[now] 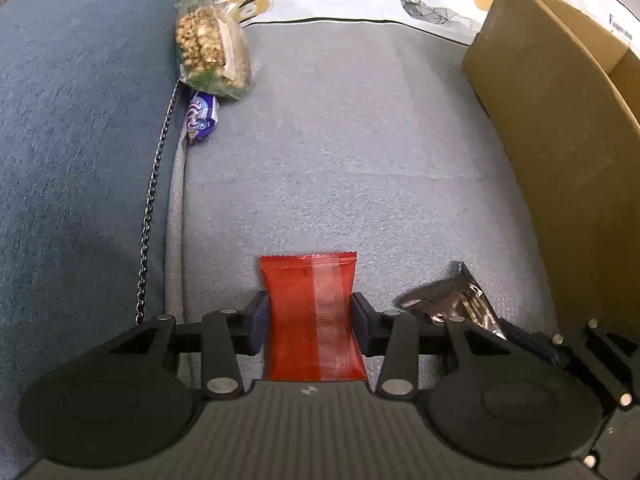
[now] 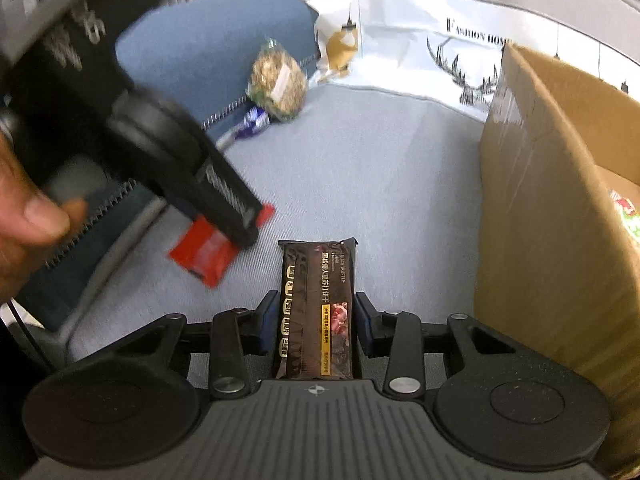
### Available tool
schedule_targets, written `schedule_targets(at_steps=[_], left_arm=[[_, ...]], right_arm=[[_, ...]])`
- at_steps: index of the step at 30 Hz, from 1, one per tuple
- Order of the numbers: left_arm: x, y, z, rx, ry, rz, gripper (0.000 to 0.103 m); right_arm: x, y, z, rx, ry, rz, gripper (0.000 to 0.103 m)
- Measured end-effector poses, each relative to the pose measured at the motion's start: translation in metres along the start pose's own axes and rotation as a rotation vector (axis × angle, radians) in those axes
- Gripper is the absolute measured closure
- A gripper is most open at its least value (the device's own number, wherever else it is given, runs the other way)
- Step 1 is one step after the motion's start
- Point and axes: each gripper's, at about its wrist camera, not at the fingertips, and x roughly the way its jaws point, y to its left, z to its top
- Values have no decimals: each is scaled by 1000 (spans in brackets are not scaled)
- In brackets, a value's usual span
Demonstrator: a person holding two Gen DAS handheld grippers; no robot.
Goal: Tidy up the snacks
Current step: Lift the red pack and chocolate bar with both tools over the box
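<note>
Beside the box: everything below is placed from the cardboard box, which stands at the right edge of the grey cushion.
Box: open at the top, its tall brown wall facing me; something green and red shows inside over the rim, too little to name.
Backdrop: a white cloth with a stag drawing behind the box reads "FASHION HOME", the last letters cut off by the box.
Far corner from the box: a clear bag of puffed snacks leans on the blue armrest, with a small purple wrapper just below it.
My left gripper: its pads sit against both long edges of the red packet; I judge it clamped, the wrapper pinched in at the waist. The packet lies on the cushion, well apart from the box.
My right gripper: jaws narrowly apart around the dark brown packet, which lies on the cushion; I cannot tell that the pads press on it. It is the nearer of the two to the box.
Key relation: both packets run lengthwise straight out from my jaws, with the box off to the right, so I judge each needs a lift and a carry rightward over the rim.
Writing on the brown packet: "BLACK TRUFFLE" and a column of Chinese characters, too small to read surely.
</note>
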Motion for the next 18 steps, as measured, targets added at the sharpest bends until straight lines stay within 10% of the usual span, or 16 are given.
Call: schedule_targets(at_steps=[18], left_arm=[[-27,1,-3,6,-143,-48,57]], right_arm=[[-13,7,-2,-17,-61,-6,62]])
